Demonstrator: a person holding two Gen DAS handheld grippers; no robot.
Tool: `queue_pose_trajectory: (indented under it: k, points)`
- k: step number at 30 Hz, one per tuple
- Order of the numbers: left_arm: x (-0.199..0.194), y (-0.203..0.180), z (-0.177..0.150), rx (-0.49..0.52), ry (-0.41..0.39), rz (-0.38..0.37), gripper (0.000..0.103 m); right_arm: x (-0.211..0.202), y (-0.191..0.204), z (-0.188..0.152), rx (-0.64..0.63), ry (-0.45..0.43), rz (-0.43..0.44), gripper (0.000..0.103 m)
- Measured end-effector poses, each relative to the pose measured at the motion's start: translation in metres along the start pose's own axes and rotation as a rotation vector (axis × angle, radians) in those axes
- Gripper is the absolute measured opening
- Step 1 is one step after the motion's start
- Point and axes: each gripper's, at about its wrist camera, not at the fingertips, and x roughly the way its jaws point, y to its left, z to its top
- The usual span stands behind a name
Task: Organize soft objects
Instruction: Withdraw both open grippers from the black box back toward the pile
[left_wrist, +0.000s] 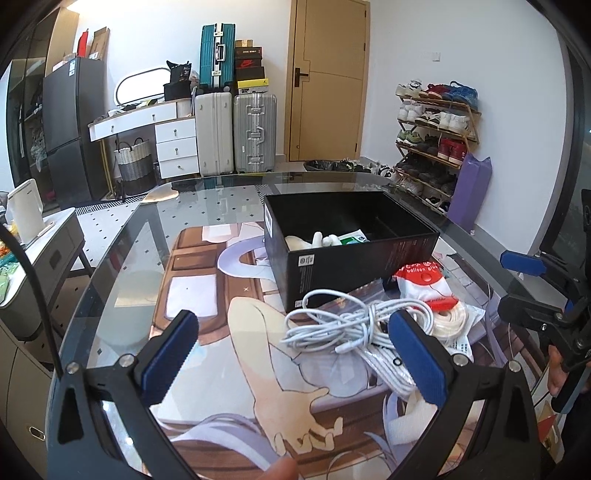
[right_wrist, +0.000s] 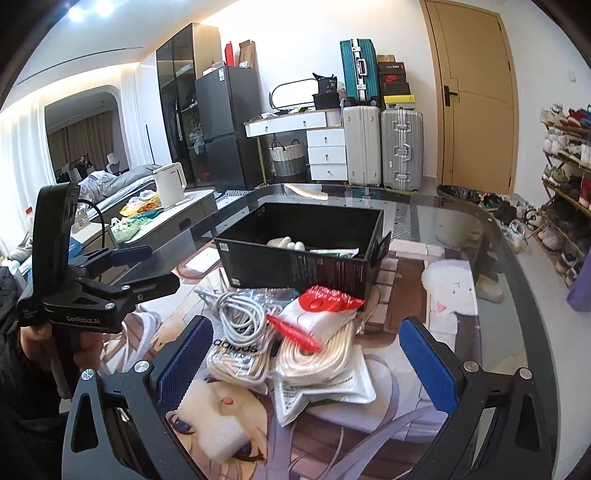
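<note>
An open black box (left_wrist: 354, 258) stands on the glass table and holds white soft pieces (left_wrist: 325, 240) and a green-and-white packet (left_wrist: 352, 238). In front of it lies a pile: a loose white cable bundle (left_wrist: 332, 325), a red-and-white packet (left_wrist: 424, 284) and a cream cord coil (left_wrist: 452, 321). My left gripper (left_wrist: 293, 325) is open, its right finger beside the white cable. In the right wrist view, my right gripper (right_wrist: 306, 328) is open just in front of the cream coil (right_wrist: 317, 354), the bagged cable (right_wrist: 236, 354) and the red-and-white packet (right_wrist: 325, 306). Nothing is held.
A printed mat (left_wrist: 207, 295) lies under the glass top. A white foam block (right_wrist: 214, 417) sits close to my right gripper's left finger. A side cabinet with a kettle (right_wrist: 168, 184) is on the left, suitcases (left_wrist: 236, 133) behind, a shoe rack (left_wrist: 436, 136) on the right.
</note>
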Motion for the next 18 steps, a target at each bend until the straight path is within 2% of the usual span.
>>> queue_pose_trajectory:
  k: [7,12,18]
  points:
    - [-0.001,-0.001,-0.009,-0.002,-0.008,-0.013,0.103,0.004,0.004,-0.012,-0.003,0.042,0.008,0.102]
    - [-0.004,-0.009,-0.016,0.043,-0.003,-0.024,0.103,0.008,0.009,-0.019,-0.035,0.063,0.003,0.102]
    - [-0.009,-0.015,-0.023,0.037,0.011,-0.054,0.103,0.006,0.011,-0.022,-0.061,0.062,0.006,0.102]
